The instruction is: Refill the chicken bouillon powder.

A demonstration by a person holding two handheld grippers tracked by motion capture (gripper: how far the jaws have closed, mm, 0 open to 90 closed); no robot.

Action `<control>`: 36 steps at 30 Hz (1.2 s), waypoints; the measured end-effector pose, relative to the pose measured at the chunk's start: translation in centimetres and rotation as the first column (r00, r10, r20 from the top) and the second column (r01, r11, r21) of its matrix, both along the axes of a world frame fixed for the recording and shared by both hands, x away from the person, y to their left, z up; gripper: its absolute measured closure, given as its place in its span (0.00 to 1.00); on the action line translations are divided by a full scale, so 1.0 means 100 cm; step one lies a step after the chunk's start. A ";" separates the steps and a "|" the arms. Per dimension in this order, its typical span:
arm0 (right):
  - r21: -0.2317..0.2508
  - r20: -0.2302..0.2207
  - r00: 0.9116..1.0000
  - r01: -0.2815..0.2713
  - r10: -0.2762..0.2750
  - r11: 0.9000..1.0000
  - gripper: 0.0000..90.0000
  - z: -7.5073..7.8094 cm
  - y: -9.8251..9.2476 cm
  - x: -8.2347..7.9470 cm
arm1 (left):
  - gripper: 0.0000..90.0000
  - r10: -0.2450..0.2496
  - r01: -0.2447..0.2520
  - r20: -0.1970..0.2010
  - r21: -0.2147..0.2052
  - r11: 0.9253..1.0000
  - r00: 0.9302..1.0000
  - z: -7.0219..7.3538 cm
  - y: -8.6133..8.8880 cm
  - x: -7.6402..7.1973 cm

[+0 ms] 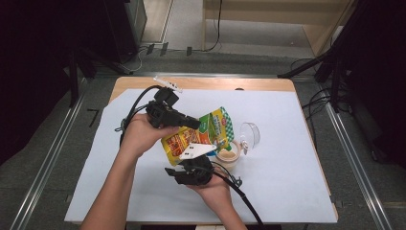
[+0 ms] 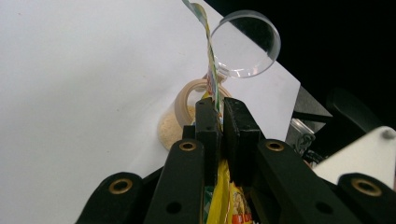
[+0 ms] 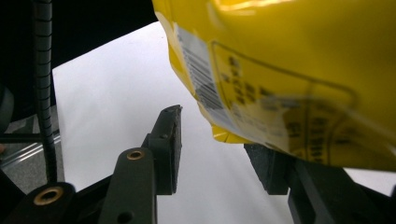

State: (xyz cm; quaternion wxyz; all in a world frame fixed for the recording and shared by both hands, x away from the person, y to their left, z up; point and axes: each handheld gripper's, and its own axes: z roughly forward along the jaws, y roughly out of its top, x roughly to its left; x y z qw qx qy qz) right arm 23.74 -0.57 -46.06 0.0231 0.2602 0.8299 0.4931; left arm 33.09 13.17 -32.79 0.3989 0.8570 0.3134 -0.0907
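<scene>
The person is pouring from a yellow snack pouch into a small clear jar that stands a little right of the middle of the white sheet covering the table, toward its near edge; the jar's hinged lid is flung back on its far-right side so the mouth stays free. The pouch is held tilted over the jar, its green checked top end aimed down at the rim — a sensible pose, I'd judge, since the pale crumbs already in the jar have to fall through a narrow opening. The left gripper does the carrying: in the left gripper view its two black jaws are clamped tight on the thin edge of the pouch, foil pinched flat between the pads, with jar and lid straight ahead. The right gripper sits below the pouch's bottom end, nearer the sheet's near edge (probably ready to steady or lift that end). Its jaws stand apart — the left pad is clear of the pouch, and the other is partly hidden beneath the foil, so it grips nothing.
</scene>
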 end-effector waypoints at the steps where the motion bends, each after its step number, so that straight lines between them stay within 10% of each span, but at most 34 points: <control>1: 0.003 -0.002 1.000 -0.002 0.002 1.000 0.65 0.000 0.000 0.000 | 0.95 -0.012 0.012 0.004 -0.005 1.000 1.000 0.000 0.001 0.000; 36: -0.040 -0.013 1.000 0.010 -0.010 0.999 0.64 -0.013 0.001 0.003 | 0.92 -0.074 0.075 -0.015 0.091 0.993 0.997 -0.023 -0.019 0.000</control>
